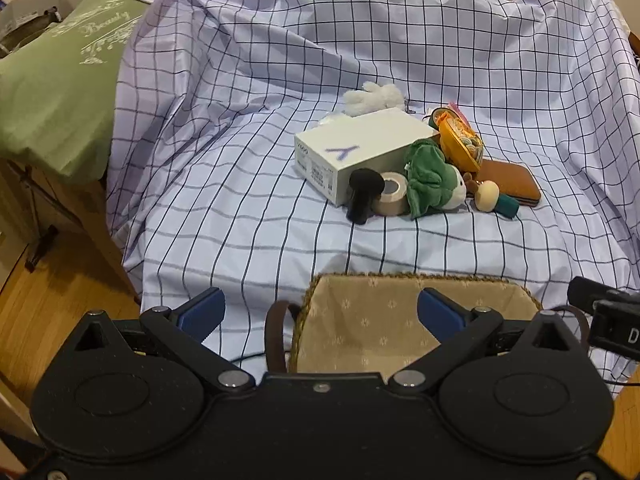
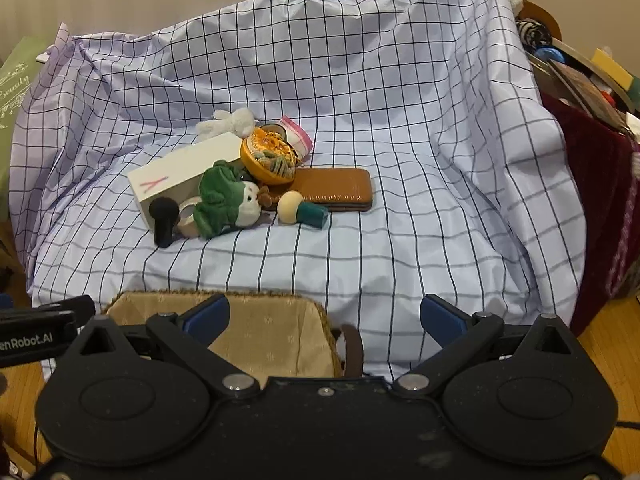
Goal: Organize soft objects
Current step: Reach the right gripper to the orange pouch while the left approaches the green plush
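A green and white plush toy [image 1: 432, 180] [image 2: 226, 204] lies in a pile on the checked sheet, beside a white box [image 1: 360, 152] [image 2: 184, 172]. A white fluffy plush [image 1: 374, 98] [image 2: 230, 122] lies behind the box. A fabric-lined woven basket [image 1: 400, 320] [image 2: 264, 332] stands at the near edge, with nothing seen inside. My left gripper [image 1: 320, 314] is open and empty above the basket's left rim. My right gripper [image 2: 324, 320] is open and empty above its right rim.
The pile also holds a tape roll [image 1: 392, 194], a black brush [image 1: 360, 196], an orange pouch [image 1: 460, 140], a brown leather wallet [image 2: 336, 190], and a wooden peg with a teal base [image 2: 304, 208]. A green cushion [image 1: 52, 92] lies left. Cluttered shelves [image 2: 580, 76] stand right.
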The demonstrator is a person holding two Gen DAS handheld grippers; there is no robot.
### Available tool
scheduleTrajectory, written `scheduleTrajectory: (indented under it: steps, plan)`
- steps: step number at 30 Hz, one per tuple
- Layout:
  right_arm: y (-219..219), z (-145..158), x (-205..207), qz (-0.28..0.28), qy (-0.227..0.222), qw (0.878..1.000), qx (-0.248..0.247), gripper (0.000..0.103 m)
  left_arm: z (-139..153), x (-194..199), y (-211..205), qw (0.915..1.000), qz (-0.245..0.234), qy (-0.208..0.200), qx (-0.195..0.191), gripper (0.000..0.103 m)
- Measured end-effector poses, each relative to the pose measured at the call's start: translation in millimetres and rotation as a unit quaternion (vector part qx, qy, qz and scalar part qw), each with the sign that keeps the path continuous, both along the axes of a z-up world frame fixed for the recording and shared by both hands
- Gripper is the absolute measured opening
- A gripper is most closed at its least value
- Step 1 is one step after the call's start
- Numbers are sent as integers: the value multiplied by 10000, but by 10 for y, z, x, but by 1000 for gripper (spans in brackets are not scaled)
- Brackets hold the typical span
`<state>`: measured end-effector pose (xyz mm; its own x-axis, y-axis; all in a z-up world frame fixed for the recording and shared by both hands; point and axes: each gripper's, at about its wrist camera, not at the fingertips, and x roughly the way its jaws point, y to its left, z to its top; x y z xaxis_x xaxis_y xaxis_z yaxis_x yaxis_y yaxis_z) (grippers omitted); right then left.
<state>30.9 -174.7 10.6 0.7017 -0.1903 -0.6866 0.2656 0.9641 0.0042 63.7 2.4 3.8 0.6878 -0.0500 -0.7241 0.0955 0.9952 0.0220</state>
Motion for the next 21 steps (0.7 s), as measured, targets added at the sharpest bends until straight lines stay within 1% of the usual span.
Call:
scheduleTrajectory:
  steps: [6, 9, 13, 18, 21]
  plan:
    - [-94, -1, 403, 19, -70, 10000, 6, 102, -83, 335, -21, 9999, -94, 119, 2, 99]
    - [-133, -42, 632, 48, -5, 10000, 17, 101, -145, 479, -42, 9998, -138, 134, -18, 99]
    - [-210, -146, 904, 30, 151, 9998, 119, 99, -245, 674, -71, 9996, -190, 199, -14, 99]
    - [-258, -319, 1187, -119, 348, 9990, 259, 100, -366, 887, -82, 9989, -240, 370, -143, 98]
    - [-254, -354, 1301, -193, 287, 9991, 239, 99, -404, 960, -105, 9987, -316, 355, -157, 98]
